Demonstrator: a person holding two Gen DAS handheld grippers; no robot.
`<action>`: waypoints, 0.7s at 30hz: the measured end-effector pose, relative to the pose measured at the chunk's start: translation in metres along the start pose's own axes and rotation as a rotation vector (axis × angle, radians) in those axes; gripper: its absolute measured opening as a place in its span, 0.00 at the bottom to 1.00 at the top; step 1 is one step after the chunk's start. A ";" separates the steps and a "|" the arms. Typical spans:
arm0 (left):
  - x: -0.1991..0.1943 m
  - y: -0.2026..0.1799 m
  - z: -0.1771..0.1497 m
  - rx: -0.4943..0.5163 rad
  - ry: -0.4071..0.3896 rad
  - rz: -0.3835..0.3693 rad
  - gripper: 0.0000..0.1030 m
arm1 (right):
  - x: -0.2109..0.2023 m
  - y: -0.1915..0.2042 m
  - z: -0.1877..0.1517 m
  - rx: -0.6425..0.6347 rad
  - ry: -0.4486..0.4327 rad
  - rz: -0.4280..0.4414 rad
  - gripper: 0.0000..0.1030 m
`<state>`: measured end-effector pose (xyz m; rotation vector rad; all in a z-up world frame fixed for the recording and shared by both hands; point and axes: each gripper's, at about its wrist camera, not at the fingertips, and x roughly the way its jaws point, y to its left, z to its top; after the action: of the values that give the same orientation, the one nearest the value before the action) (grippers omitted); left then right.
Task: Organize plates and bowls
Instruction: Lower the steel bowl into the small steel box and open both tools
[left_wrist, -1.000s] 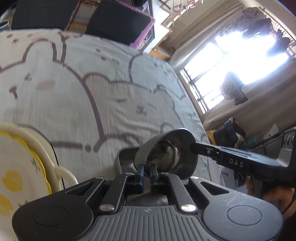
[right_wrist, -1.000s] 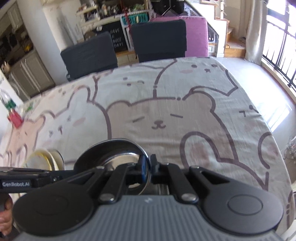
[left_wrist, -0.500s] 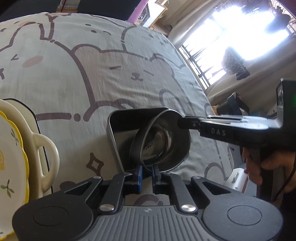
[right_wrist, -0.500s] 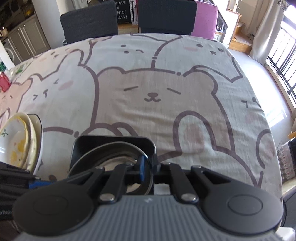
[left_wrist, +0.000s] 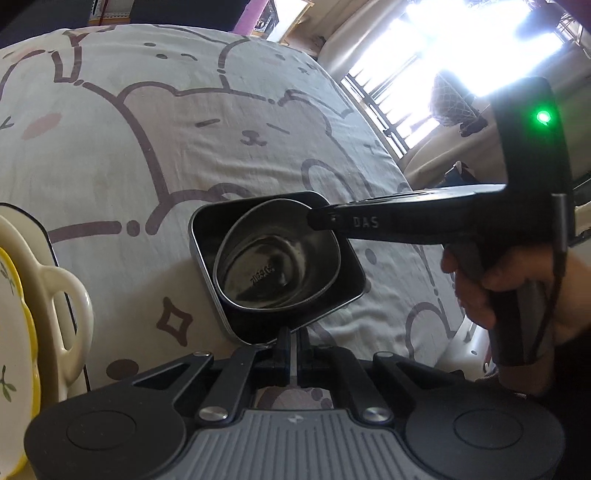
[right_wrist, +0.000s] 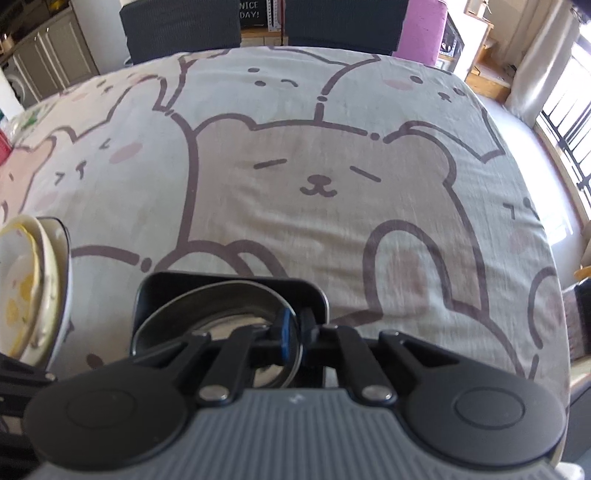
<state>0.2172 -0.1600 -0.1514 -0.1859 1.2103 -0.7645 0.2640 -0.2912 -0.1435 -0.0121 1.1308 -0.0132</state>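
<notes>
A steel bowl (left_wrist: 273, 273) sits tilted inside a black square tray (left_wrist: 207, 229) on the bear-print tablecloth. My right gripper (left_wrist: 312, 218) reaches in from the right, shut on the bowl's far rim. In the right wrist view that rim (right_wrist: 295, 365) passes between the right gripper's (right_wrist: 295, 326) blue-padded fingers. My left gripper (left_wrist: 293, 334) is off the bowl, at the tray's near edge. Its jaws are closing to a thin slit, with nothing visible between them.
A stack of a yellow-flowered plate (left_wrist: 14, 332) and a cream handled dish (left_wrist: 70, 306) stands left of the tray, also seen as the plate stack (right_wrist: 22, 288). Dark chairs (right_wrist: 184, 26) line the far table edge. A hand (left_wrist: 517, 288) holds the right gripper.
The bowl has come down into the black tray. My left gripper, earlier pinching the bowl's near rim, has let go and drawn back. The right gripper kept its hold and sank.
</notes>
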 end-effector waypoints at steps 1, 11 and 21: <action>-0.001 0.000 0.000 0.000 -0.003 0.001 0.02 | 0.002 0.001 0.000 -0.002 0.002 -0.002 0.08; -0.022 0.006 0.012 0.008 -0.078 0.022 0.03 | 0.006 0.001 0.004 -0.003 -0.023 0.000 0.21; -0.032 0.021 0.029 -0.009 -0.146 0.117 0.30 | -0.018 -0.006 0.003 0.017 -0.098 0.037 0.60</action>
<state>0.2477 -0.1323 -0.1269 -0.1737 1.0767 -0.6323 0.2591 -0.2968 -0.1253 0.0227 1.0329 0.0109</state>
